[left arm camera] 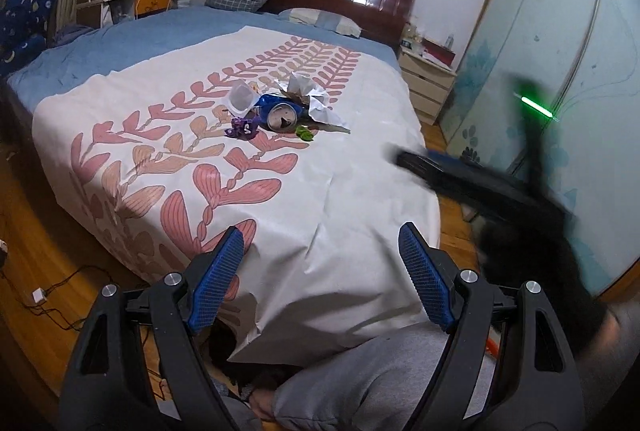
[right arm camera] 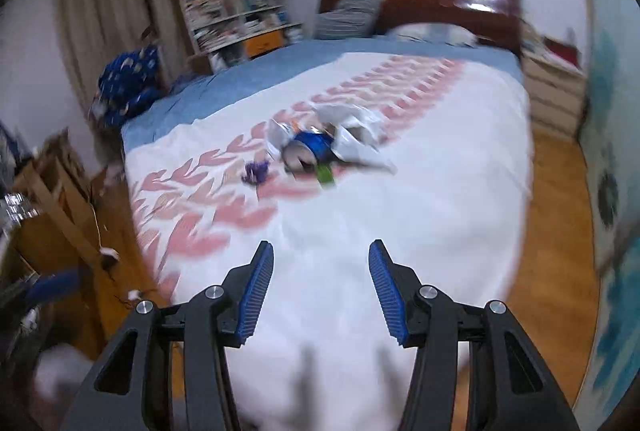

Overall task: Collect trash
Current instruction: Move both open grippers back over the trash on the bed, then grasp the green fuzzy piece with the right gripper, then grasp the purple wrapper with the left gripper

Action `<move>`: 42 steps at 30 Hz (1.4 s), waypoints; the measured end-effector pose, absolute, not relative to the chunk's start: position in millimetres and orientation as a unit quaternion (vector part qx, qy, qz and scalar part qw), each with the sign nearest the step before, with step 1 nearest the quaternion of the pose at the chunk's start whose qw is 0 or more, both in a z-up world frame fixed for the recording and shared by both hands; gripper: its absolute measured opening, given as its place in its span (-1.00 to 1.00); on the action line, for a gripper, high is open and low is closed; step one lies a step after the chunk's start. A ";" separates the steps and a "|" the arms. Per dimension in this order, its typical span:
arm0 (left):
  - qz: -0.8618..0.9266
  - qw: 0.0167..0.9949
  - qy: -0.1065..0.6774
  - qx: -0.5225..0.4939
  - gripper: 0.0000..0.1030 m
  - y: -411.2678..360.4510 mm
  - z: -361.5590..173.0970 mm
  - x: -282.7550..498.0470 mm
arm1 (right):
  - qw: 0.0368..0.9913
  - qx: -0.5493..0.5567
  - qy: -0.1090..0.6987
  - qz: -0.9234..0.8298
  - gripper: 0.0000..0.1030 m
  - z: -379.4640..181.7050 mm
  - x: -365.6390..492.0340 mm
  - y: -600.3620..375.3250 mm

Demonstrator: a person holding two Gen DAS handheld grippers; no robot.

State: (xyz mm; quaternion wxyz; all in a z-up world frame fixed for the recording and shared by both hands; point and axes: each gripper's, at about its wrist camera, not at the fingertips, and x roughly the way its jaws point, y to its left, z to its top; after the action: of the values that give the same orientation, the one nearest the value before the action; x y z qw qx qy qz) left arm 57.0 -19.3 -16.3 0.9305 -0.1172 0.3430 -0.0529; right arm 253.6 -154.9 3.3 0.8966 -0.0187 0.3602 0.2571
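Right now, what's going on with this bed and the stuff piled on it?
A person holds a claw in each hand over the near end of the bed. Both the left claw and right claw are open and empty. The trash, a blue can, clear cup, crumpled paper and purple wrapper, sits untouched mid-bed.

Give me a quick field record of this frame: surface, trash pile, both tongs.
surface: bed with white leaf-print cover
trash pile: mid-bed, clustered; blue can on its side, clear plastic cup, crumpled white paper, purple wrapper, green scrap
left tongs: open, empty, short of the pile
right tongs: open, empty, short of the pile; view motion-blurred
collected: nothing yet
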 end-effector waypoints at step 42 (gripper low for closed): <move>0.035 0.860 0.444 -0.248 0.60 122.4 -142.7 373.1 | 0.874 0.153 0.381 0.259 -0.66 -22.8 207.2 -185.9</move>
State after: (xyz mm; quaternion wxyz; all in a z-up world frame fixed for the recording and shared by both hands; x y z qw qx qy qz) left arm 373.1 122.4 -142.7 0.8603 -0.2477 0.4441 0.0351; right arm 207.2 -185.9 -22.8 0.8742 0.1527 0.3814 0.2589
